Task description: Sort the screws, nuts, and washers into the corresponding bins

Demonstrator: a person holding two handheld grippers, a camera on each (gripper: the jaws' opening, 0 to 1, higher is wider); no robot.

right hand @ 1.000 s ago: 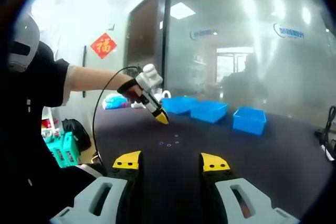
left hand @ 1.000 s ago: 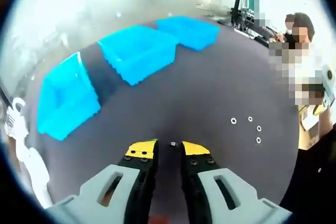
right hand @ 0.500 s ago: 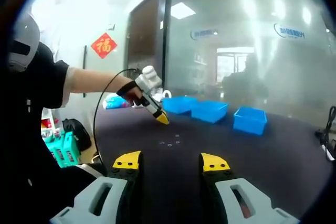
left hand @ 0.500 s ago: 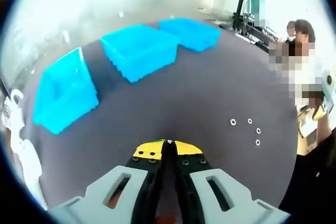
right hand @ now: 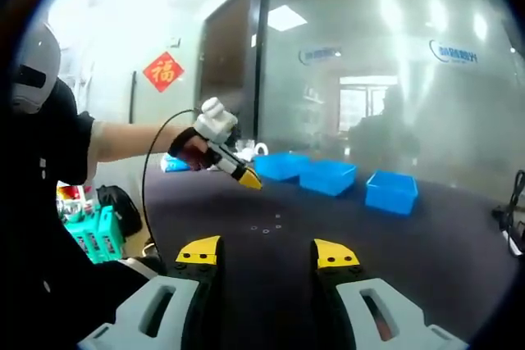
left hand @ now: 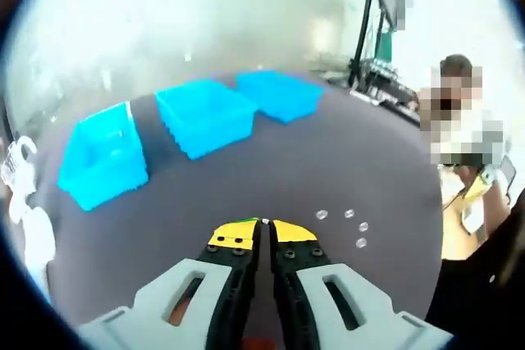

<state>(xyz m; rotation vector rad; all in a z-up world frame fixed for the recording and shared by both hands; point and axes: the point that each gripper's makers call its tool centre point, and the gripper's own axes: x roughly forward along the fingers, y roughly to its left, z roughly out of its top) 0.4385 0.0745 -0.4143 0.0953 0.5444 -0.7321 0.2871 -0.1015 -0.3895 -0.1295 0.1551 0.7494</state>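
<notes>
Reading what writing I can find, I am seeing a red diamond-shaped sign (right hand: 163,71) with a gold Chinese character on the wall at the upper left of the right gripper view, and pale blue logos on the frosted glass wall (right hand: 385,96) at the top centre and upper right, too blurred for me to make out.

I am holding the left gripper (left hand: 263,227) with its yellow-tipped jaws pressed together, and a tiny pale piece (left hand: 264,221) is sitting pinched right at the tips, low in the middle of the left gripper view; it is too small for me to say whether it is a nut, washer or screw. Four small washers (left hand: 349,223) are lying on the dark table (left hand: 344,153) just to the right of those tips, apart from them. Three blue bins are standing in a row across the upper left of that view: the near bin (left hand: 102,157) at the left, the middle bin (left hand: 205,116) above the jaws, the far bin (left hand: 279,94) further right.

I am keeping the right gripper (right hand: 268,253) slack, its jaws standing wide apart at the bottom of the right gripper view with nothing between them. Above them, left of centre, a hand (right hand: 189,147) is gripping the left gripper over the table, tips pointing down and to the right.
</notes>
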